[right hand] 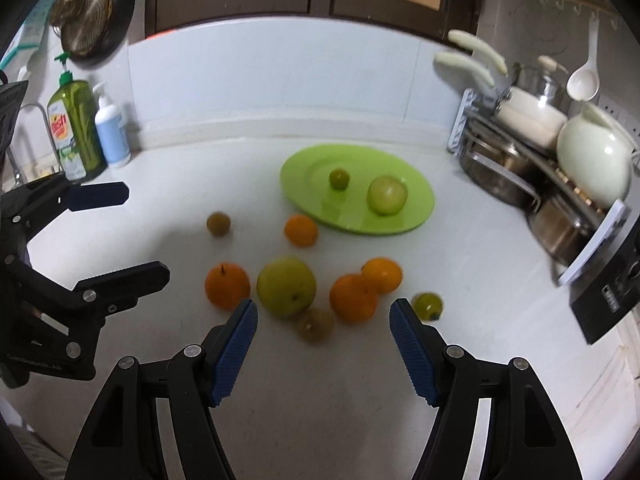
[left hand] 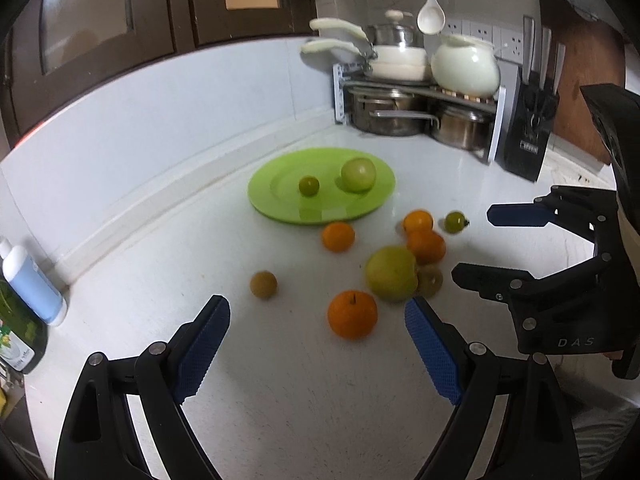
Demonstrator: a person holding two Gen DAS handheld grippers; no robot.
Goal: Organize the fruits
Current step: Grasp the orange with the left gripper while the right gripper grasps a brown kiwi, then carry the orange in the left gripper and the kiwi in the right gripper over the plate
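**Two fruits plated, eight loose**

Both grippers, left gripper and right gripper, hang with fingers apart, empty. Loose fruits lie mid-frame on the desk, just ahead of the right gripper, which looks nearer; the green plate lies beyond, upper centre.

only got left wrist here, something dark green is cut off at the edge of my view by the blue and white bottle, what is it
Observer: A green dish soap bottle with a pump top, standing right beside the white and blue bottle.
Operator: anything above them
Observer: A dark pan hangs on the wall there.
Operator: right jaws holding anything
Observer: No. The right gripper is open and empty, with a brownish fruit on the counter between its jaws.
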